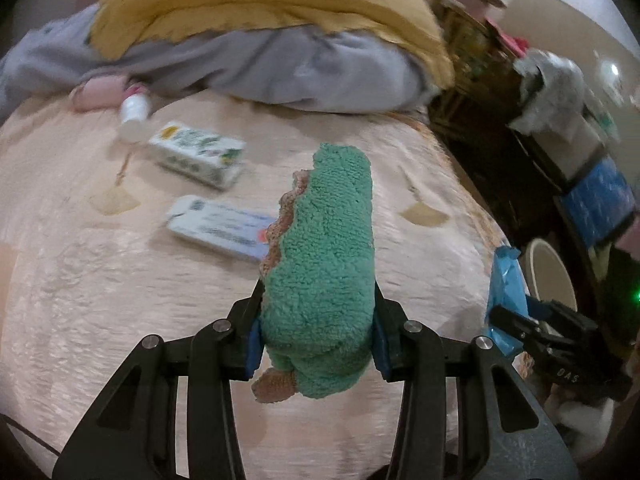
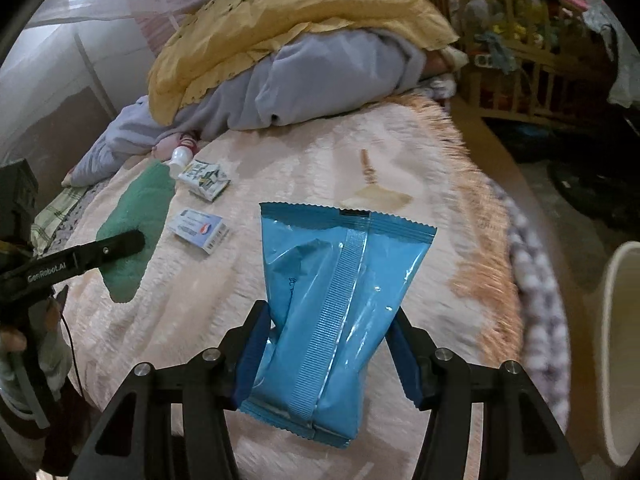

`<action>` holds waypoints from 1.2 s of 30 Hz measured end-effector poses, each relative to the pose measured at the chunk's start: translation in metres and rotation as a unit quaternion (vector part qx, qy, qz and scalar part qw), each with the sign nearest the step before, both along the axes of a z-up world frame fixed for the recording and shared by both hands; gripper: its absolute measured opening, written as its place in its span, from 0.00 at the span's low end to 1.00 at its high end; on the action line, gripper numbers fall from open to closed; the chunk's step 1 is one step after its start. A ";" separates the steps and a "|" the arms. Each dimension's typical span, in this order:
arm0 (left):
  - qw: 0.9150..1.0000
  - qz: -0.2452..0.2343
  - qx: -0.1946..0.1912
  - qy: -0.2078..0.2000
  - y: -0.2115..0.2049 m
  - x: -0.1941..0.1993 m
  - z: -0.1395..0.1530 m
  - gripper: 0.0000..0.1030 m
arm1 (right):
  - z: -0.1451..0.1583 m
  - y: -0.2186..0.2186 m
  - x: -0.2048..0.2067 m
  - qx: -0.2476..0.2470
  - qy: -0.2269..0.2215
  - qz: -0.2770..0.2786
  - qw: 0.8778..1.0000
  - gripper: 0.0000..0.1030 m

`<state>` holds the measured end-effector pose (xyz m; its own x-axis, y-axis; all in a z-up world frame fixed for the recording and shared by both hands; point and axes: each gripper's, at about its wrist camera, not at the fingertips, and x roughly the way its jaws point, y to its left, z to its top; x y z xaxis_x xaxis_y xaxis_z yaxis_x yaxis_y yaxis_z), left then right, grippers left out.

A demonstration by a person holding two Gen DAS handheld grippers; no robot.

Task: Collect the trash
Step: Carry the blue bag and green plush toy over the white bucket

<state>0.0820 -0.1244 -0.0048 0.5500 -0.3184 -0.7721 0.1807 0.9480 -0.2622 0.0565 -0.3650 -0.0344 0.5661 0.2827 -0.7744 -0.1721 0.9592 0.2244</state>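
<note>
My left gripper [image 1: 318, 320] is shut on a fluffy green cloth with brown trim [image 1: 328, 240], held up over the pink bedspread [image 1: 100, 300]. In the right wrist view that green cloth [image 2: 136, 216] hangs at the left in the left gripper [image 2: 120, 246]. My right gripper [image 2: 330, 320] is shut on a shiny blue plastic packet [image 2: 336, 300], its pads pressing both sides. The blue packet [image 1: 506, 280] and right gripper [image 1: 532, 320] also show at the bed's right edge. A white bin [image 2: 620, 340] stands beside the bed at the right, also visible as the bin [image 1: 548, 276].
On the bedspread lie a green-and-white carton [image 1: 198, 154], a white-and-blue box [image 1: 224, 226] and a small white bottle [image 1: 134, 114]. A yellow quilt [image 2: 280, 12] over grey bedding [image 2: 320, 80] fills the far end. A wooden crib [image 2: 520, 40] stands beyond the fringed bed edge.
</note>
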 end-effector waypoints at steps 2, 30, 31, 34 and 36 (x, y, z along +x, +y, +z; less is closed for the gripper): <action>1.000 -0.018 0.007 0.000 -0.021 -0.004 0.002 0.40 | 0.002 -0.012 -0.008 0.000 -0.001 -0.008 1.000 0.54; 0.978 -0.201 0.048 -0.031 -0.229 -0.027 0.024 0.40 | 0.019 -0.175 -0.085 -0.004 -0.030 -0.167 0.985 0.54; 0.977 -0.205 0.046 -0.030 -0.235 -0.028 0.024 0.40 | 0.019 -0.180 -0.087 -0.004 -0.030 -0.172 0.985 0.54; 0.975 -0.217 0.046 -0.029 -0.251 -0.029 0.023 0.40 | 0.019 -0.196 -0.093 -0.005 -0.030 -0.186 0.982 0.54; 0.973 -0.224 0.048 -0.029 -0.262 -0.031 0.022 0.40 | 0.019 -0.207 -0.097 -0.007 -0.029 -0.194 0.980 0.54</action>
<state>0.0513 -0.3866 0.0173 0.4166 -0.4645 -0.7814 0.5930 0.7904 -0.1537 -0.0401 -0.5716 -0.0157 0.6726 0.0265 -0.7395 0.1951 0.9576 0.2118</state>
